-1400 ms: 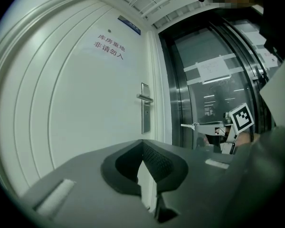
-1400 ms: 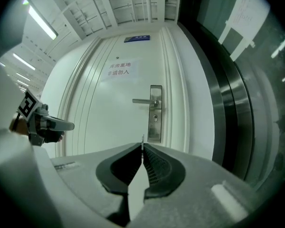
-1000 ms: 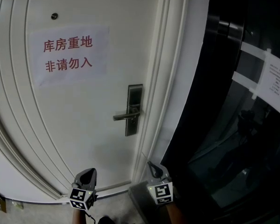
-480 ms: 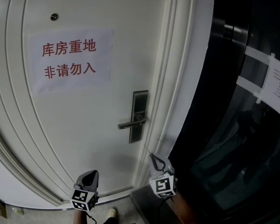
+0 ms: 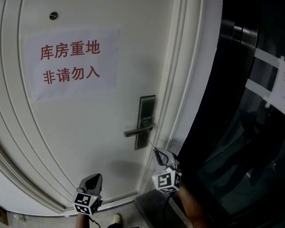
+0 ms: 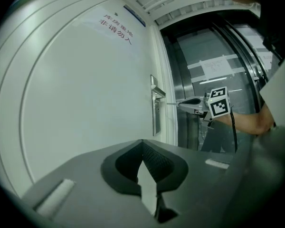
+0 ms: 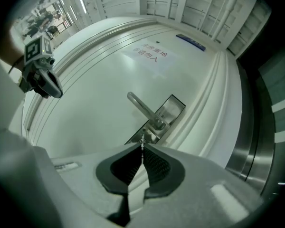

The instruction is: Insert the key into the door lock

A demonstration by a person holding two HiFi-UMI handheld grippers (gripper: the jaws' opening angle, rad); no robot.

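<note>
The right gripper view shows the right gripper's [image 7: 142,148] fingers pinching the thin key [image 7: 142,140], its tip close to the door lock [image 7: 171,109]. The left gripper view shows the left gripper's [image 6: 142,144] fingers closed on nothing, off to the left.

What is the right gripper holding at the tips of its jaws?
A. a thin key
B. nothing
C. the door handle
A: in the right gripper view, the right gripper is shut on a thin key that sticks out toward the lock plate.
</note>
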